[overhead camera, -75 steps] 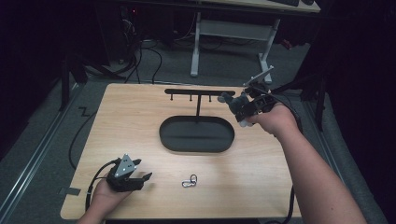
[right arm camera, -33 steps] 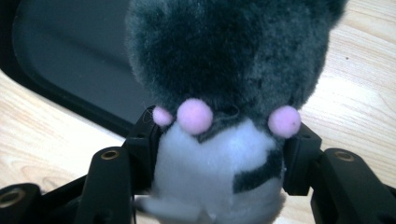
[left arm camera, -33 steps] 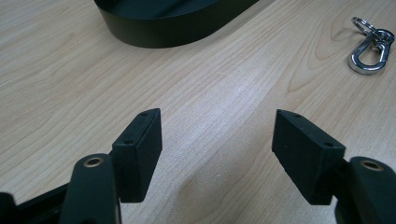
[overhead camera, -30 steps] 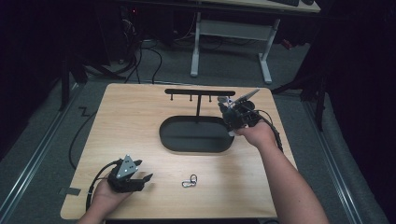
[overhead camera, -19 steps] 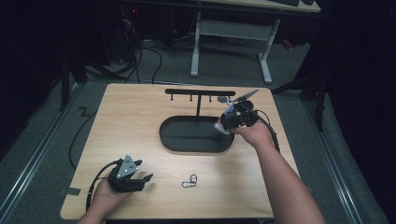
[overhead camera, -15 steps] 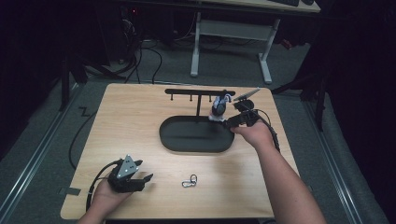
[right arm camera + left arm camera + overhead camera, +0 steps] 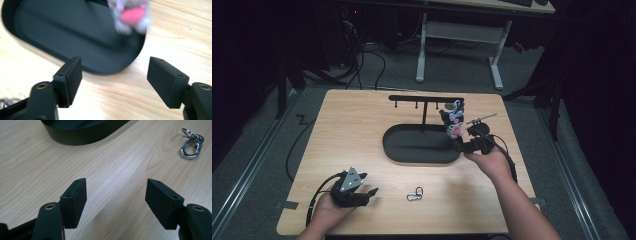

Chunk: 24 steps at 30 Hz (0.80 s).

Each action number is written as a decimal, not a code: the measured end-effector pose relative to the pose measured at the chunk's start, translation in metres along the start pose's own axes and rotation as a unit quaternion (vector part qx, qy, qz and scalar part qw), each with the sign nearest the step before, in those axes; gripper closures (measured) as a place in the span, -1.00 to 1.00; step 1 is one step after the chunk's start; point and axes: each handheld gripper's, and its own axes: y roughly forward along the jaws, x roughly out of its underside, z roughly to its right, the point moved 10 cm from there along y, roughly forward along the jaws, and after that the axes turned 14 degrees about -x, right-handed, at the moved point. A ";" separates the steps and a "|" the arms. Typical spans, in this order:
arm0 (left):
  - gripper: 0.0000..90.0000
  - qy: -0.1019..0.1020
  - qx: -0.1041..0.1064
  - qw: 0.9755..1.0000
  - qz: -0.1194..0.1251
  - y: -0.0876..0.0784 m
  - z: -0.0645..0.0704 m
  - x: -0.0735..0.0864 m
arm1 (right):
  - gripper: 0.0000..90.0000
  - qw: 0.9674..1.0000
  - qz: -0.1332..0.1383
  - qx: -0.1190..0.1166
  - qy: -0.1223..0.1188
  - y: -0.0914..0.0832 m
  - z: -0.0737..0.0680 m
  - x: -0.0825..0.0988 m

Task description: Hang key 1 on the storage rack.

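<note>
On the light wooden table (image 7: 362, 135) sits a black oval tray (image 7: 422, 145), and from its far side rises a thin black stand with a crossbar (image 7: 426, 98) carrying small pegs. A small grey plush keychain toy (image 7: 454, 120) with a pink patch hangs beneath the right end of that crossbar, above the tray's right end; whether it is hooked on a peg cannot be told from the high view. In the right gripper view the toy (image 7: 131, 15) appears blurred at the top, over the tray's dark floor (image 7: 62, 32), well beyond the jaws.

The right tool (image 7: 464, 145) is held at the tray's right rim, just below the toy, by the person's right hand (image 7: 489, 162). Its jaws stand wide apart with nothing between them, and through the gap show the tray's rim and bare wood.

The left tool (image 7: 364, 190) rests near the front left corner of the table in the person's left hand (image 7: 329, 210), a grey three-cornered plate on top and a black cable looping off to its left. Its jaws are also spread wide and empty, over bare tabletop. A silver carabiner clip with a key ring (image 7: 414, 194) lies flat on the table just to the right of the left tool, not touching it; in the left gripper view the clip (image 7: 191, 146) lies at upper right, and the tray's outer wall (image 7: 82, 135) curves across the top.
</note>
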 end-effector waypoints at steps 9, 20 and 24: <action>-0.23 -0.005 0.013 1.000 -0.009 0.001 0.010 0.000 | -0.14 0.998 0.054 -0.002 -0.026 0.000 -0.009 0.047; -0.19 -0.011 0.025 1.000 -0.013 0.002 0.024 -0.002 | 0.07 0.988 0.152 -0.012 -0.001 0.006 -0.001 0.115; -0.17 -0.021 0.024 0.999 -0.008 0.002 0.027 -0.005 | 0.07 0.985 0.170 0.009 -0.020 -0.003 -0.003 0.132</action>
